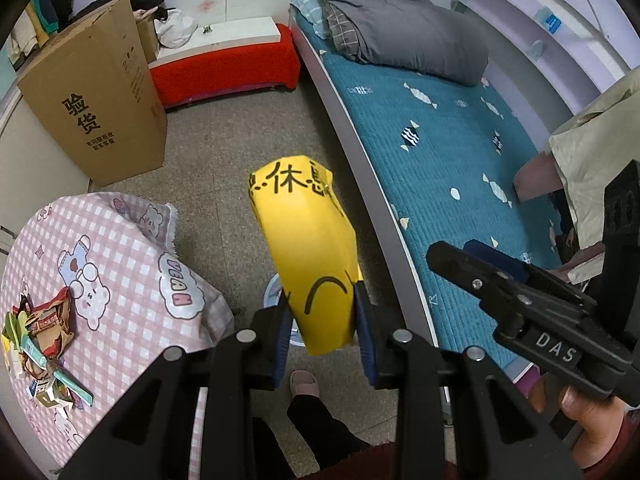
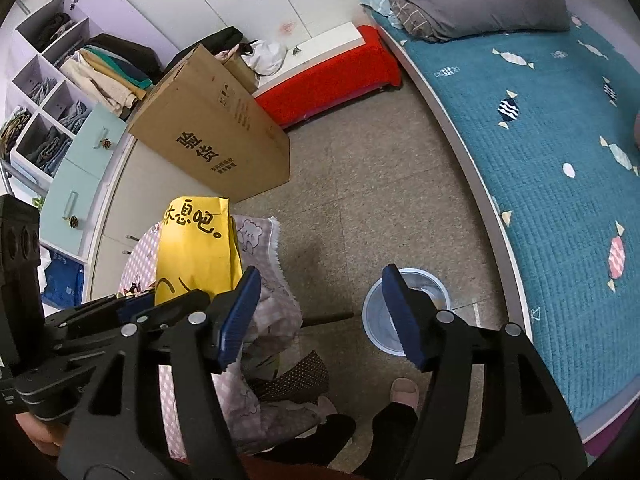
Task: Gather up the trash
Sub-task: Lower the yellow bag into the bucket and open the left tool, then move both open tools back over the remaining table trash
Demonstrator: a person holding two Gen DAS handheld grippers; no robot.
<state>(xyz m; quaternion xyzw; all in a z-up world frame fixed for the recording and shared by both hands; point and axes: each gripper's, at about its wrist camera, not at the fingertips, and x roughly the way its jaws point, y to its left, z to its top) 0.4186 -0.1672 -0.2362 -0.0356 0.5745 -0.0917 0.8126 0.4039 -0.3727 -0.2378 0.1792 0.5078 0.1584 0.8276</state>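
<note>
My left gripper [image 1: 324, 316] is shut on the lower end of a yellow paper bag [image 1: 312, 248] with black characters, which stands up from its blue pads. The same bag [image 2: 196, 248] shows at the left of the right wrist view. Below the bag, a round grey-blue bin [image 1: 274, 292] stands on the floor, mostly hidden. My right gripper [image 2: 320, 280] is open with nothing between its fingers, hanging over the floor just left of the bin [image 2: 380, 332]. Crumpled wrappers and paper scraps [image 1: 40, 336] lie on the pink checked table [image 1: 120, 264].
A tall cardboard box [image 1: 96, 96] stands by the cupboards, with a red bench [image 1: 224, 68] behind it. A bed with a teal quilt [image 1: 440, 140] fills the right side. The person's slippered foot [image 2: 404, 392] is beside the bin. A dark rod [image 2: 328, 318] lies on the floor.
</note>
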